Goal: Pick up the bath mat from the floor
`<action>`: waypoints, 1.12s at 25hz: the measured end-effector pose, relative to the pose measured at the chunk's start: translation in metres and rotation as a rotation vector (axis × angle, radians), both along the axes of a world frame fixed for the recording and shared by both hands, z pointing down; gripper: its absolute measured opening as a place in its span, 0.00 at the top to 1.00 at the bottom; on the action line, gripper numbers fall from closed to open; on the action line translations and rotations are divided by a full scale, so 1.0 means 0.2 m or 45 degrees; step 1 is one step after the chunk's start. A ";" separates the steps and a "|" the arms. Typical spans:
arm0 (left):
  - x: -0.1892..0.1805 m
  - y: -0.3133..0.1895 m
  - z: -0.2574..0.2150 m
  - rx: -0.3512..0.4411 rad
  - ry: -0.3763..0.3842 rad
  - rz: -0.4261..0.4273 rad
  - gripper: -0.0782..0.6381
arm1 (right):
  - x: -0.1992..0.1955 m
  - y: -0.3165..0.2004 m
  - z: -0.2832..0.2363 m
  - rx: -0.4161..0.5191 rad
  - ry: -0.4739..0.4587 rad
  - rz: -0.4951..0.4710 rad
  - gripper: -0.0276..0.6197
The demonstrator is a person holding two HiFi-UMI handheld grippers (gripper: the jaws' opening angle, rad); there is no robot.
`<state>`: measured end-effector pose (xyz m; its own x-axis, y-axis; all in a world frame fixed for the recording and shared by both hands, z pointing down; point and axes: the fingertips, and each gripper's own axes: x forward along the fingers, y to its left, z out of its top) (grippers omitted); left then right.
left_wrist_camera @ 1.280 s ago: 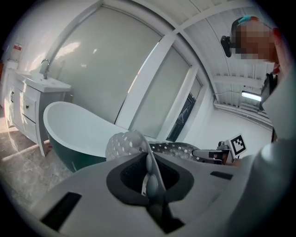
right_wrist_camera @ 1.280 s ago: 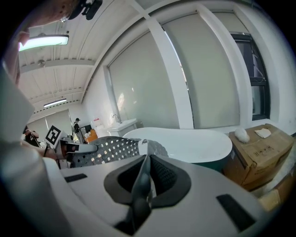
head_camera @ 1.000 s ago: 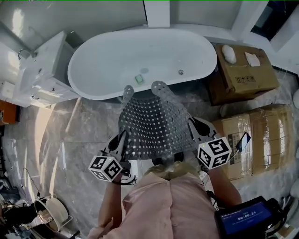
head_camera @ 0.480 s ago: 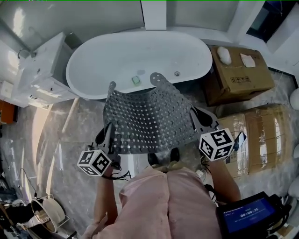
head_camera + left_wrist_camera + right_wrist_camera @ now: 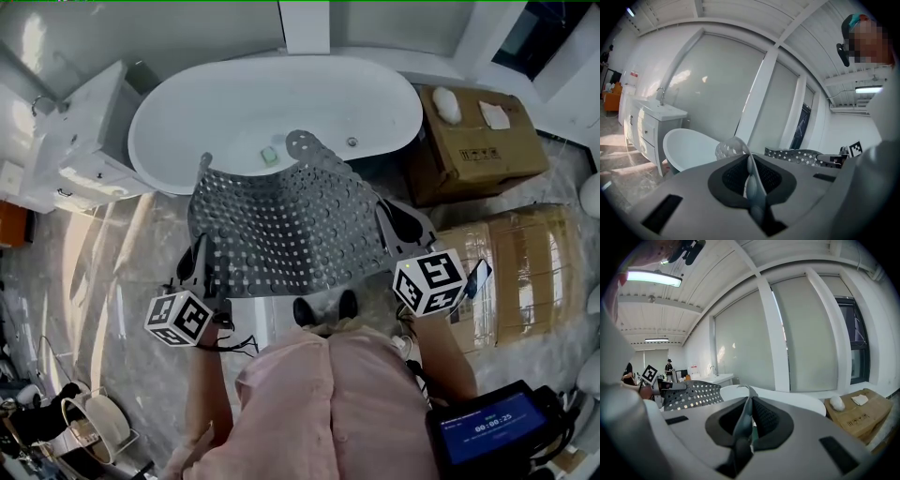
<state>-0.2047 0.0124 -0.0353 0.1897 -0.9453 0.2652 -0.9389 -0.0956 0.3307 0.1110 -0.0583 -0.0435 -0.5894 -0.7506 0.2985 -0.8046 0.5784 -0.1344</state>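
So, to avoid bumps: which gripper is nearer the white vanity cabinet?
Left. The left gripper, shut on the bath mat, is over toward the vanity cabinet; the right gripper holds the mat's opposite edge, near the cardboard boxes.

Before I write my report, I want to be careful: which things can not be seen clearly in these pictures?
1. Floor under the bath mat: head view, the raised mat covers it.
2. Green item in the bathtub: head view, too small to identify.
3. Most of the mat: both gripper views, the bodies of the left tongs and right tongs, shut on its edge, block it.
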 end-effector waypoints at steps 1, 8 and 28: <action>0.00 0.00 -0.01 0.004 -0.004 -0.002 0.85 | 0.00 0.00 -0.01 0.004 -0.004 0.000 0.91; 0.01 0.00 -0.03 0.028 0.002 -0.016 0.85 | 0.01 -0.01 -0.03 0.034 -0.001 0.005 0.92; 0.01 0.02 -0.03 0.050 0.021 -0.023 0.85 | 0.01 -0.01 -0.02 0.049 0.018 -0.005 0.92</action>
